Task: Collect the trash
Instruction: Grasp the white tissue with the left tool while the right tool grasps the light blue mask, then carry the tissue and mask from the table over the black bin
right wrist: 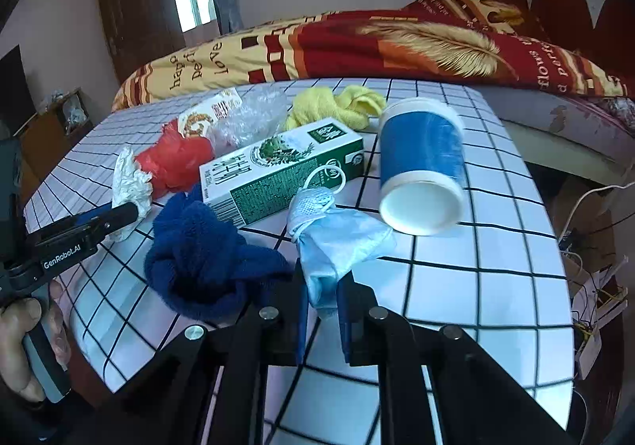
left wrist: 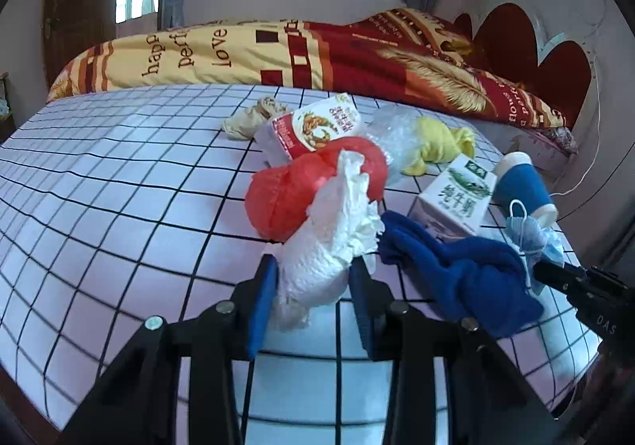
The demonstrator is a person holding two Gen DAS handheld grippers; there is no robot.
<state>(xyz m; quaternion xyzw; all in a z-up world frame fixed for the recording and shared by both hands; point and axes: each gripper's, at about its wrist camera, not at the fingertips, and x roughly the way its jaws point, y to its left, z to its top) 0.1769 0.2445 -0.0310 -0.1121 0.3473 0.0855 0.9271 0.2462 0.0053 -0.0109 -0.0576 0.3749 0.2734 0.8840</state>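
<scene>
Ahead, looks over a round table (left wrist: 119, 207) in a checked cloth, with a bed (left wrist: 278, 48) behind. Shows litter bunched from the table's middle to its right side.

From the largest down:
- Red bag (left wrist: 285, 195), crumpled, at the middle, touching the tissue.
- Carton (left wrist: 456, 191), green and white, lying on its side to the right of the bag.
- Cup (left wrist: 520, 187), blue paper, tipped over just beside the carton, near the table's right edge.
- Box (left wrist: 317, 123), red and white, behind the bag, with bubble wrap (left wrist: 389, 131) beside it.
- Blue cloth (left wrist: 456, 270), knotted, at the near edge between the two tools.
- Yellow cloth (left wrist: 436, 143), at the far side behind the carton.
- Beige cloth (left wrist: 250, 119), left of the box.
- Tissue (left wrist: 329, 238), a white wad, in front of the bag.
- Mask (right wrist: 337, 238), pale blue, crumpled, in front of the carton and left of the cup.

Left gripper (left wrist: 313, 270): closed onto the tissue, one finger pressed to each side. Right gripper (right wrist: 323, 278): pinched on the mask's near end. Hard to tell whether either piece is off the cloth.

Step in hand, by the look of it: pick-up, two pieces of trash gripped at once. Next, probably calls for lifting both clear without snagging the blue cloth between them, then carrying them to a bin, none in view. Calls also for care with the mask's ear loop, lying against the carton.
</scene>
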